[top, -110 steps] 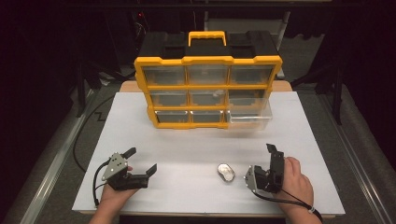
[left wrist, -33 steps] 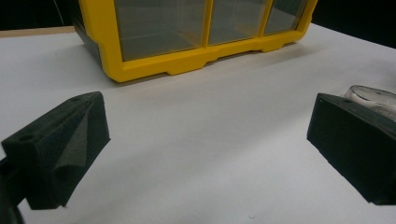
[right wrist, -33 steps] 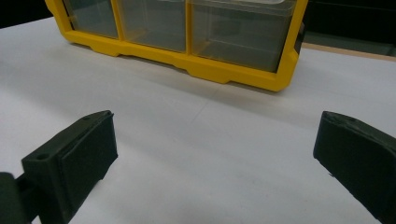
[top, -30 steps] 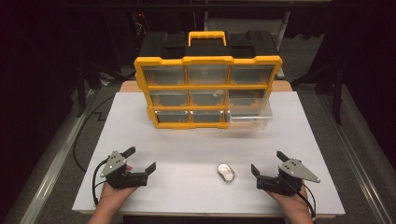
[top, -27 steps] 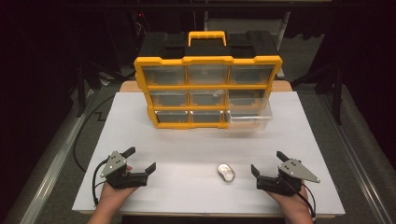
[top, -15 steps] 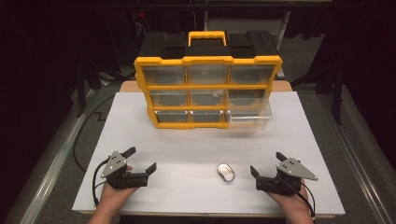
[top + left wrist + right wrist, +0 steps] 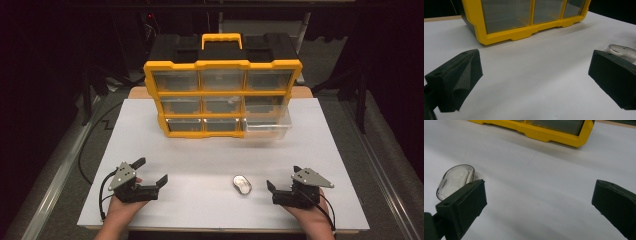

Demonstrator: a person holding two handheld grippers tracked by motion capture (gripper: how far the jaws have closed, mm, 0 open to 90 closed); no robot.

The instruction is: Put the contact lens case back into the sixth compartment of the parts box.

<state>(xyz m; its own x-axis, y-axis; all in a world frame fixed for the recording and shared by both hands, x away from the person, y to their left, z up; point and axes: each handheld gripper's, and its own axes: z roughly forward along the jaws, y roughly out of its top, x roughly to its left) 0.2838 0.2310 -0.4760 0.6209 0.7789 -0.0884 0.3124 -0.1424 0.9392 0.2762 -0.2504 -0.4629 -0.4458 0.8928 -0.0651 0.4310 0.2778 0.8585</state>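
Note:
A yellow and black drawer organizer (image 7: 222, 95) stands at the back of the white table (image 7: 200, 155), its bottom right clear drawer (image 7: 267, 127) pulled out. A small clear oval case (image 7: 242, 184) lies near the front, between the hands. My left gripper (image 7: 151, 171) rests open at the front left, nothing between its jaws. At the front right my right gripper (image 7: 283, 178) is open too, just right of the case. In the left gripper view the case (image 7: 621, 51) peeks over the right jaw. In the right gripper view the case (image 7: 454, 181) lies beyond the left jaw.
The organizer's yellow base (image 7: 524, 35) spans the far side in the left gripper view, and its corner (image 7: 564, 137) appears in the right gripper view. A black cable (image 7: 87, 150) trails off the table's left edge. Dark floor surrounds the table.
Since 3.7 s ago my right gripper has turned from standing on its side to lying level and shifted right, away from the case. Over the last second nothing has moved.

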